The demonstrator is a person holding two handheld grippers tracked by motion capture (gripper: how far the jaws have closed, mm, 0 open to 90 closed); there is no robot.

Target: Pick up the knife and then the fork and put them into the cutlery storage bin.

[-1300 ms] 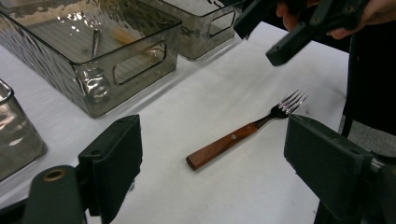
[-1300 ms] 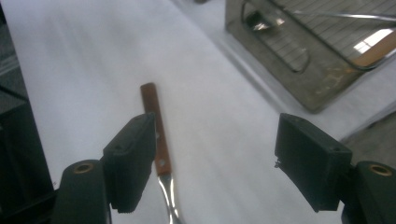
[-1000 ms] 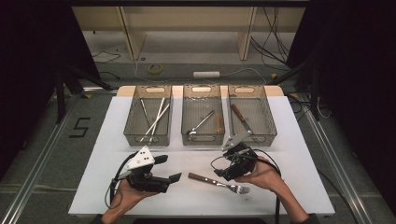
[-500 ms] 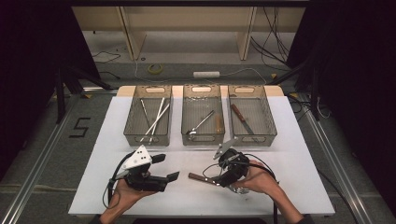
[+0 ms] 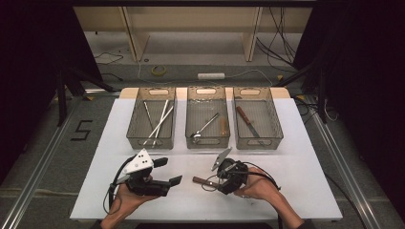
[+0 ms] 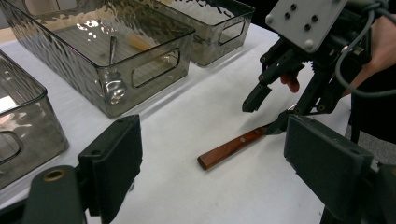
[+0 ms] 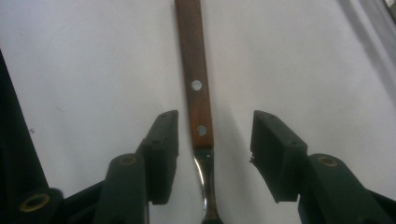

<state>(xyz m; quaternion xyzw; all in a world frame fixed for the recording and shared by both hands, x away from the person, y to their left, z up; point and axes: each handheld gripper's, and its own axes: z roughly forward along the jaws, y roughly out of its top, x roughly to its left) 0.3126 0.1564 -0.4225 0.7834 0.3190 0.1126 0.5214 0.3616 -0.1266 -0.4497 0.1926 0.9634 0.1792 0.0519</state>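
Right gripper (image 7: 212, 140) has just been closing around your wooden-handled fork (image 7: 195, 84) at lower centre, pads not yet touching, so it's ungrasped on the counter (image 5: 296, 157), unsorted.

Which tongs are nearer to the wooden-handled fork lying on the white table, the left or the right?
Right. The right tongs straddle the wooden-handled fork, jaws closing in but with gaps on both sides. The left tongs hover apart from it, beyond the handle's end.
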